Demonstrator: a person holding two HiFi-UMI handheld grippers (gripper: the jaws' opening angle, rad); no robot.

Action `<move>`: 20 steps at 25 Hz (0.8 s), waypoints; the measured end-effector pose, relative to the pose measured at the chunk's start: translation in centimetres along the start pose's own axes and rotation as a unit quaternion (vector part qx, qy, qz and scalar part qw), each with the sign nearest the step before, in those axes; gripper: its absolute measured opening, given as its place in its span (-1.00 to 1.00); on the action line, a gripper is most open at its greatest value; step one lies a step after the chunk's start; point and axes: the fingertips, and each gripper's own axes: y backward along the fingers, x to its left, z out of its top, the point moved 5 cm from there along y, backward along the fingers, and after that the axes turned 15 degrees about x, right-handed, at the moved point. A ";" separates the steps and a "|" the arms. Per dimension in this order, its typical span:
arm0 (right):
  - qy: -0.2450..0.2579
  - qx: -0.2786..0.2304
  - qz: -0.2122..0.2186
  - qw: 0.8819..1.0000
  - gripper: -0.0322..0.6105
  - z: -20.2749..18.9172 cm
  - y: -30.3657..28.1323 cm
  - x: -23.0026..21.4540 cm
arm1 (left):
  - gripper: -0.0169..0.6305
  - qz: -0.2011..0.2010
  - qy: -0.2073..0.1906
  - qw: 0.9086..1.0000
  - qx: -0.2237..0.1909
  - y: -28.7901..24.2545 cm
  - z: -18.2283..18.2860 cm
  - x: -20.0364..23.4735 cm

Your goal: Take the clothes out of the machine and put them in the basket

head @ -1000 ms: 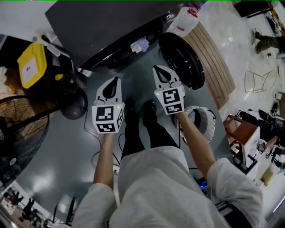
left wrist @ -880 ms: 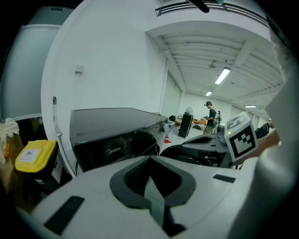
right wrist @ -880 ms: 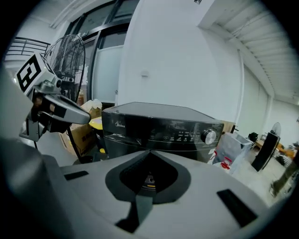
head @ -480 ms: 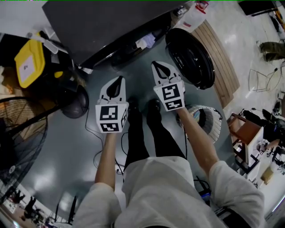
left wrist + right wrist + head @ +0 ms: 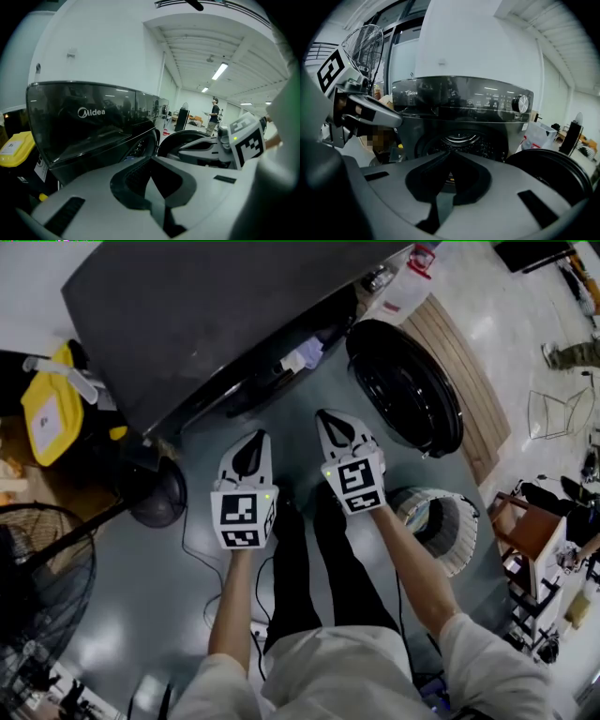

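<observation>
Grey floor (image 5: 159,615) fronts the machine (image 5: 187,315), its drum (image 5: 461,139) interior too dark

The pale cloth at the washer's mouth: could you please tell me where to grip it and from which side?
I'd pinch the pale cloth at its bunched part nearest you. It sits at the lip of the washer, so come straight in from the front; the door is swung aside, leaving that side free.

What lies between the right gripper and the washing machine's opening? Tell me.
Only bare grey floor, seen in the head view: the right gripper points at the washing machine with nothing between. The right gripper view shows the same.
</observation>
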 end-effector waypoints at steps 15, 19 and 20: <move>-0.009 -0.007 -0.012 1.000 -0.83 -4.4 -11.7 -1.6 | -0.89 -0.003 0.000 1.000 -0.007 -9.3 -3.4 2.5; -0.016 -0.013 -0.017 1.000 -0.83 -6.1 -15.2 -2.2 | -0.89 0.004 0.001 1.000 -0.014 -12.1 -5.0 3.7; -0.017 -0.013 -0.019 1.000 -0.83 -6.7 -16.1 -2.5 | -0.89 0.006 0.001 1.000 -0.016 -12.7 -5.5 3.9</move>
